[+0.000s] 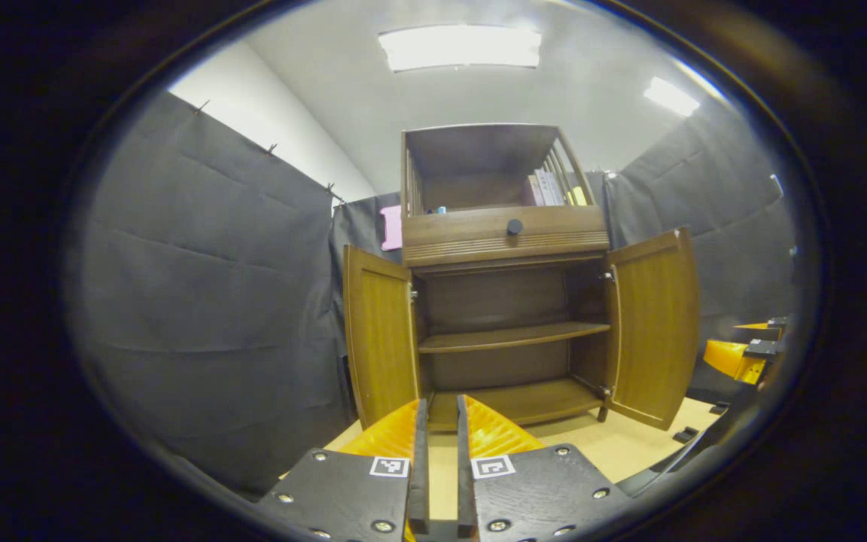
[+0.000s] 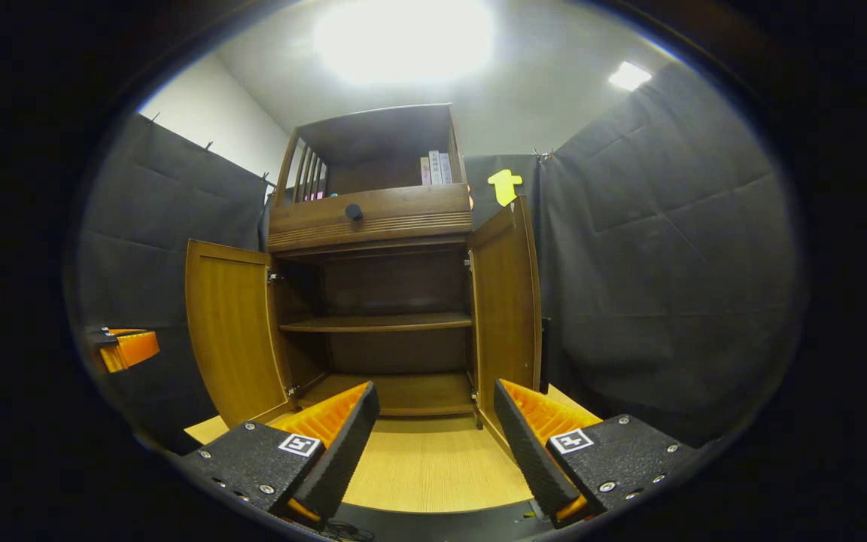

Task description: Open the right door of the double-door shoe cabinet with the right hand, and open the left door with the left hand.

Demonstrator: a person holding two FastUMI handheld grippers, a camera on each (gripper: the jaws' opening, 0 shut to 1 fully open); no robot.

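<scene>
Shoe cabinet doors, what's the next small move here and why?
Probably just draw both grippers back and stop. The left door and right door both stand swung wide, baring the shelf. The left gripper is nearly closed on nothing, the right gripper is open and empty, and both sit back from the cabinet.

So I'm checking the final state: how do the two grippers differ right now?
In its own view, the left gripper has its fingers nearly together, a narrow slit between them; the right gripper has its fingers spread wide. Neither holds anything. Both point at the cabinet, whose left door and right door stand open.
</scene>
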